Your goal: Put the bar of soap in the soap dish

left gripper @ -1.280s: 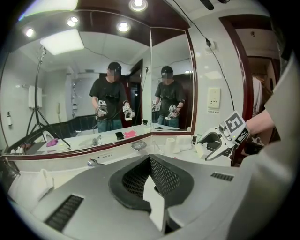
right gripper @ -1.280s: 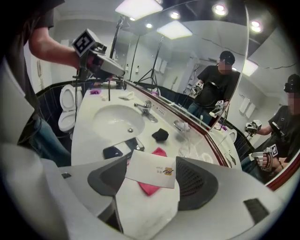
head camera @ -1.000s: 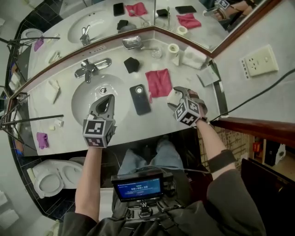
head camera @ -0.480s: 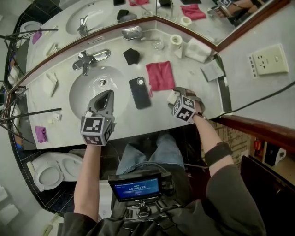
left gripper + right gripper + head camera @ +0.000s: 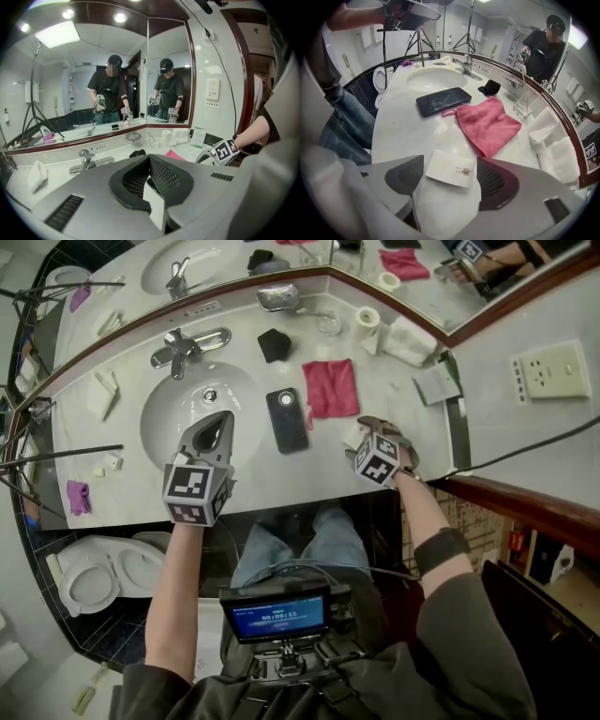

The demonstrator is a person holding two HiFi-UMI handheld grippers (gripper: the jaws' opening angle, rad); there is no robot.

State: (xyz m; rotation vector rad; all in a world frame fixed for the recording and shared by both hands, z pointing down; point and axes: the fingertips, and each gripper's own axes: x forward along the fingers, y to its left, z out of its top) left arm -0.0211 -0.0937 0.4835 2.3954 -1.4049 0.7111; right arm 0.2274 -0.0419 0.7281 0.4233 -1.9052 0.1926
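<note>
The bar of soap [image 5: 449,168], wrapped in white paper, lies on the white counter just right of the pink cloth [image 5: 330,386]. My right gripper [image 5: 451,177] points down over it, open. Its jaws have just been opening and stand either side of the soap [image 5: 352,436] without pressing it. The metal soap dish [image 5: 278,298] sits at the back of the counter against the mirror, also visible in the left gripper view as the soap dish [image 5: 133,137]. My left gripper [image 5: 217,430] is shut and empty, hovering over the front rim of the sink [image 5: 164,432].
A black phone [image 5: 287,419] lies between sink and cloth. Behind are a small black object [image 5: 273,344], the tap [image 5: 184,345], a glass [image 5: 328,324], a paper roll [image 5: 367,320] and folded white towels [image 5: 410,341]. A toilet [image 5: 94,577] stands below left.
My right gripper has come down over the white soap bar and its jaws have widened around it. The left gripper has stayed where it was.
</note>
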